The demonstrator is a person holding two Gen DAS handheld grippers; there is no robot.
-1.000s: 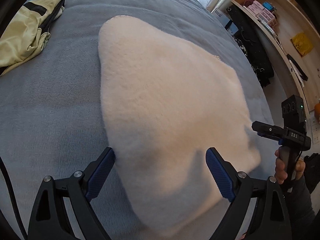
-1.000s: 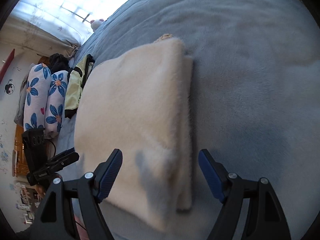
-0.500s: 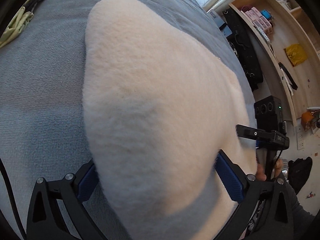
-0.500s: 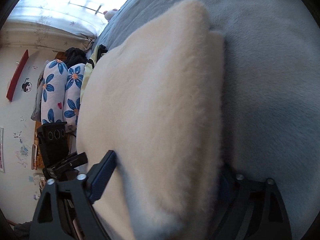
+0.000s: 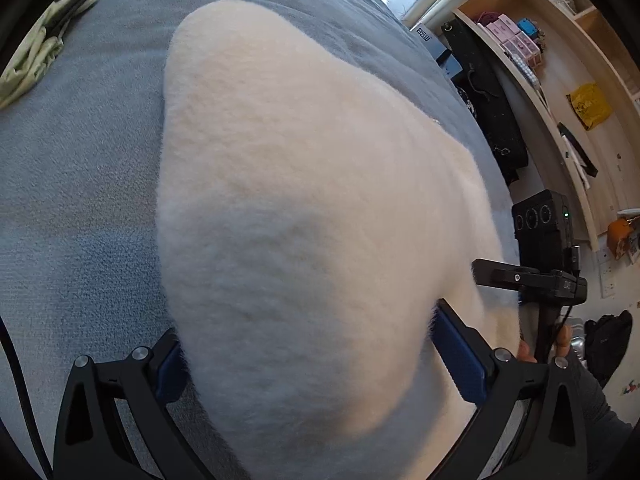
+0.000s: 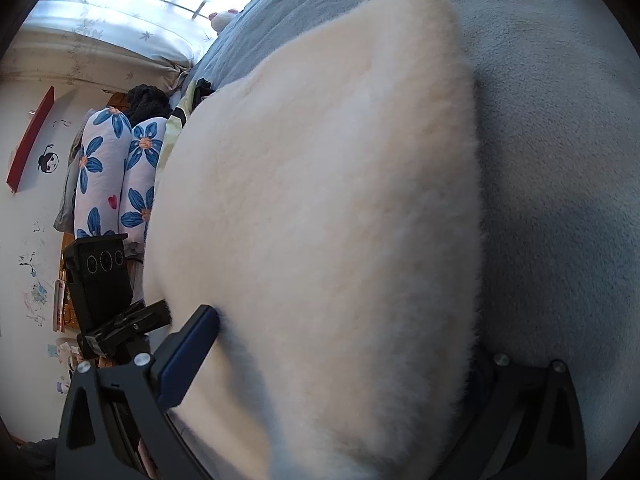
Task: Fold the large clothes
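- Both our left tongs (image 5: 308, 356) and right tongs (image 6: 340, 356) gape wide, straddling the folded cream fleece garment (image 5: 304, 184) on the grey bed (image 5: 80, 184).
- We should pinch all layers together before lifting.

A grey-blue blanket (image 5: 76, 168) filled most of both views. In the left wrist view, wooden shelves (image 5: 576, 92) ran down the right edge, a yellow bag (image 5: 590, 106) on them. In the right wrist view, bright window light came through a pale curtain (image 6: 120, 12) at upper left, over flowered pillows (image 6: 116, 176) and a white wall (image 6: 28, 216).
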